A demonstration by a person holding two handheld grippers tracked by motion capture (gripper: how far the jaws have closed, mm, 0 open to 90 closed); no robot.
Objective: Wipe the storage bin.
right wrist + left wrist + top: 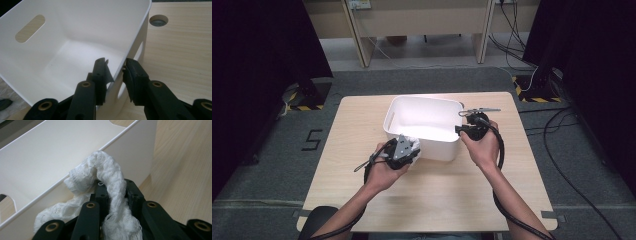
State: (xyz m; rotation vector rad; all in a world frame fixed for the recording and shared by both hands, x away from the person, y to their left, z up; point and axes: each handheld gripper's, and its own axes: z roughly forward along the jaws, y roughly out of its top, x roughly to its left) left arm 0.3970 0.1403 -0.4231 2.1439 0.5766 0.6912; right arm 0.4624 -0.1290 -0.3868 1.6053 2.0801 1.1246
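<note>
I count 1 white plastic bin [427, 125] on 1 wooden table [352, 150], and 1 white lacy cloth [110, 182]. My left claw [112, 195] is pressed together, pinching the cloth just outside the bin's near wall, approx. at rim level. My right claw [115, 70] grips the bin's right wall, 1 jaw inside, 1 outside. The cloth's lower end is cut off behind my jaws.

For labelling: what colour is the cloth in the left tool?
White, lacy cloth; clearest in the left gripper view.
</note>
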